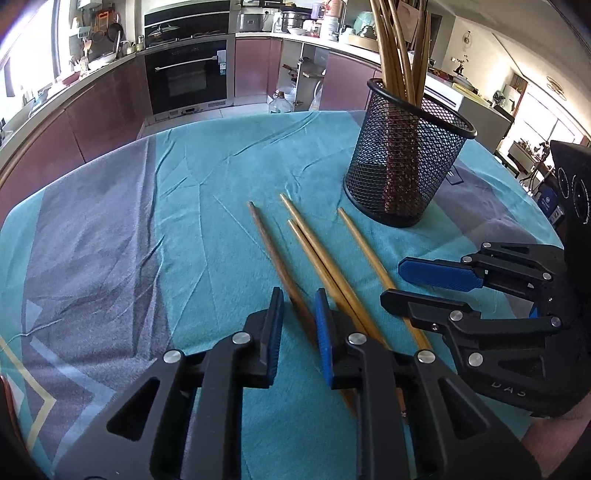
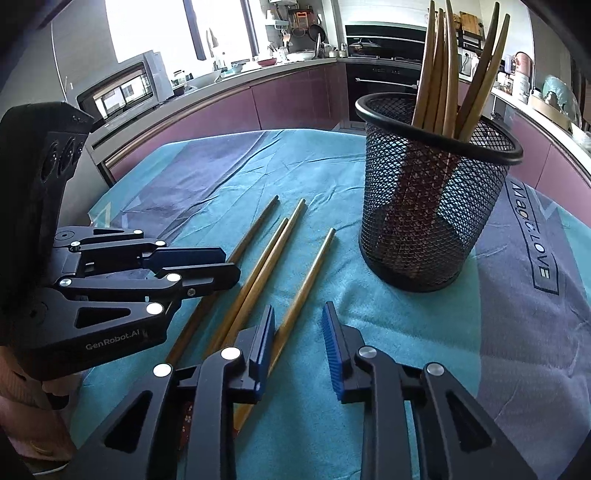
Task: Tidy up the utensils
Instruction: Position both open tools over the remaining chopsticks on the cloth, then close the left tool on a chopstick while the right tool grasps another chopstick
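Showing "LOVE" lettering (image 2: 543, 271) unseen by the left, both jaws gape narrowly, empty.

Daylight from the blown-out window (image 2: 155, 29) beyond your grippers lights the tablecloth (image 1: 207, 177) brightly and evenly. Your fisheye bends the counters and darkens corners; the focus stays sharp.

You can read "GenRobot.AI" on the left gripper (image 2: 229, 271) body and "Magic. LOVE" along the tablecloth's (image 2: 532, 236) right edge.
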A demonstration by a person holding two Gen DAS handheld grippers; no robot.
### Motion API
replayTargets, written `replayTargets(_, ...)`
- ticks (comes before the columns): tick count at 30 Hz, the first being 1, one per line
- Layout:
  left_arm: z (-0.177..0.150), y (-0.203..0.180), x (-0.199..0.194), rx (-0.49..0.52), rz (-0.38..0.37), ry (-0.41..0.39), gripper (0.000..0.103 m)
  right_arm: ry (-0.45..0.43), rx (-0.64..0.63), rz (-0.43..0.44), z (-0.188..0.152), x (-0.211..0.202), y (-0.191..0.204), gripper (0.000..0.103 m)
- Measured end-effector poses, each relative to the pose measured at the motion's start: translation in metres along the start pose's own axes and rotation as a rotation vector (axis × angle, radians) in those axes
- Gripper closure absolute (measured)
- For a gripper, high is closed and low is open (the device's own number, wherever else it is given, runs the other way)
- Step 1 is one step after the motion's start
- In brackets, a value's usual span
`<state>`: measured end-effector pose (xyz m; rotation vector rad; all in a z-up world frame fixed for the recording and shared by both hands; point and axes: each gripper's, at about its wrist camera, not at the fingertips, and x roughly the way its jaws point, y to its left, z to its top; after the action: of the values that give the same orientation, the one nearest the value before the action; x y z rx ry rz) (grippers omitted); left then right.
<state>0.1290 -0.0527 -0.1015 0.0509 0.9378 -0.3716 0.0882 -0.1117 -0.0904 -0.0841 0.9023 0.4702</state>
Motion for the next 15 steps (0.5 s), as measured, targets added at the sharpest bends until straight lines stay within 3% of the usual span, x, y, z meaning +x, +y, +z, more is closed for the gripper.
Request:
replayTargets(8, 0.002, -0.001, 0.002, -0.025, -0.005, -0.003, 0.088, -0.006, 0.059, 0.022, 0.001, 0.002, -0.014, 0.095)
replayTargets(15, 0.001, 0.0, 0.002, -0.044, -0.016, -0.004, 0.09, -0.008, 0.089, 0.047, 0.0, 0.001, -0.021, 0.098)
